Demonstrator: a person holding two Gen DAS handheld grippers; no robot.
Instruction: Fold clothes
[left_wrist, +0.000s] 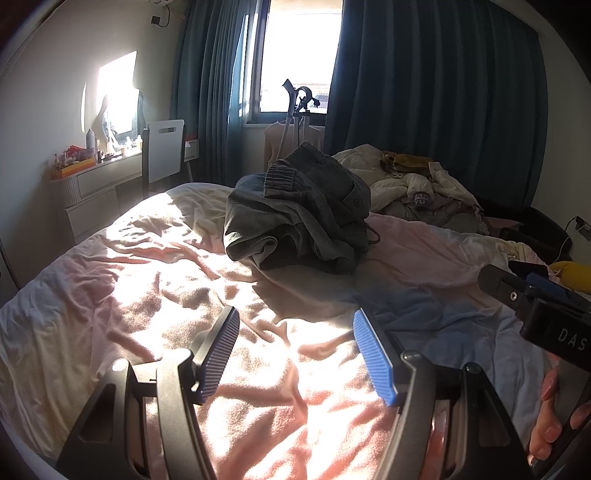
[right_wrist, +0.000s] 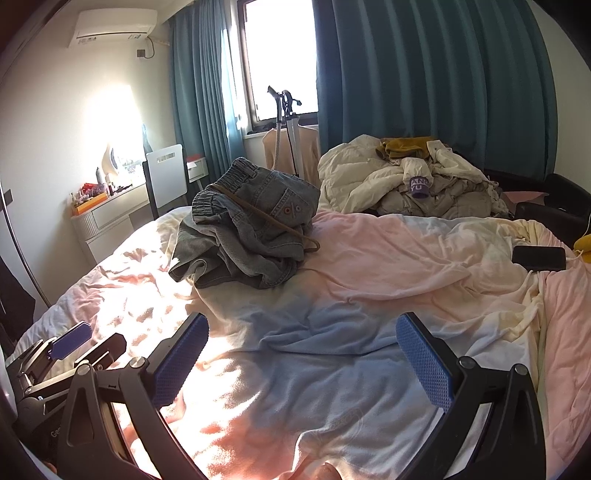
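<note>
A crumpled heap of grey-blue denim jeans (left_wrist: 299, 218) (right_wrist: 251, 236) lies in the middle of the bed, waistband up, with a brown cord across it. My left gripper (left_wrist: 295, 328) hovers low over the pink blanket (left_wrist: 147, 295), well short of the jeans, jaws apart and empty. My right gripper (right_wrist: 303, 339) is open wide above the blue patch of the blanket (right_wrist: 314, 354), also short of the jeans and empty. The right gripper's body (left_wrist: 535, 306) shows at the right edge of the left wrist view, and the left gripper (right_wrist: 70, 343) at the lower left of the right wrist view.
A pile of cream bedding and clothes (right_wrist: 406, 181) sits at the far right of the bed. A black phone (right_wrist: 539, 258) lies on the blanket at right. A white chair (right_wrist: 166, 177) and a cluttered desk (right_wrist: 110, 210) stand left; a garment steamer (right_wrist: 284, 122) is by the window.
</note>
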